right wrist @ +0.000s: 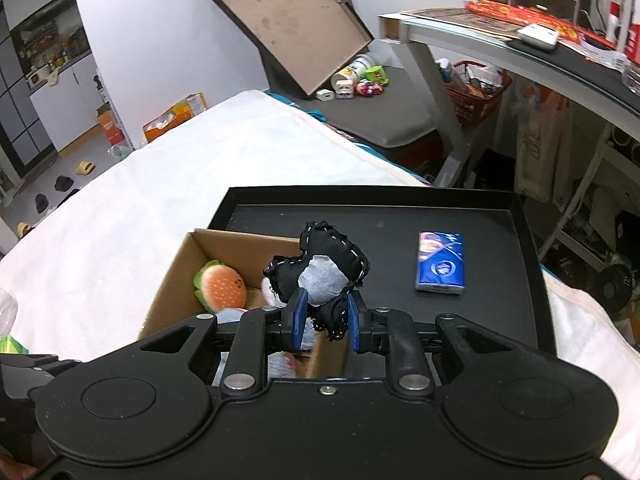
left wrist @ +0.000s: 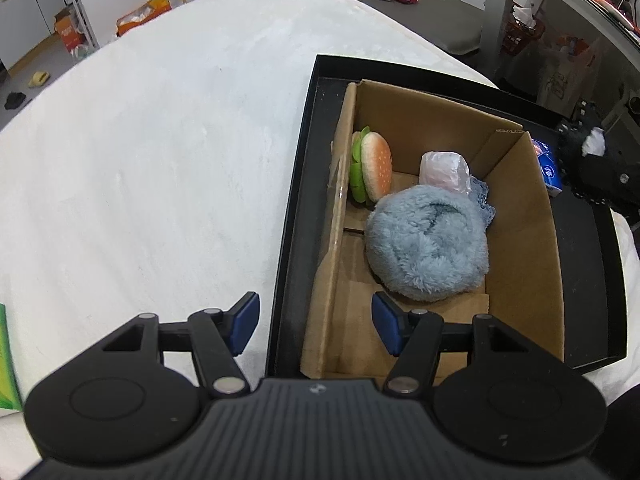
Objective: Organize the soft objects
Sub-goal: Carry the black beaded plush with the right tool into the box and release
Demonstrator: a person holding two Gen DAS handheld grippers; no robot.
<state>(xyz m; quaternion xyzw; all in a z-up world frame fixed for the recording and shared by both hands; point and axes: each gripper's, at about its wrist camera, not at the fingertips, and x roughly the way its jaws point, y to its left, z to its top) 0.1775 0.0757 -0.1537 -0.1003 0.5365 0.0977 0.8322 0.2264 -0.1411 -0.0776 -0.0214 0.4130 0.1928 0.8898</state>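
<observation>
A cardboard box [left wrist: 520, 240] stands in a black tray [left wrist: 296, 200] on a white cloth. In it lie a plush burger [left wrist: 372, 168], a fluffy blue plush [left wrist: 428, 240] and a pink wrapped bundle [left wrist: 442, 170]. My left gripper [left wrist: 314, 326] is open and empty, over the box's near left wall. My right gripper [right wrist: 324, 316] is shut on a black and white fabric toy [right wrist: 320, 268] and holds it above the box [right wrist: 176, 276]. The burger also shows in the right wrist view [right wrist: 222, 288]. The right gripper with its toy shows in the left view at the far right [left wrist: 592, 140].
A blue tissue pack [right wrist: 438, 266] lies on the black tray [right wrist: 400, 216] right of the box; it also shows in the left view [left wrist: 548, 168]. A green object [left wrist: 6, 360] sits at the left edge. A desk [right wrist: 520, 40] and a tilted box lid [right wrist: 292, 20] stand beyond the bed.
</observation>
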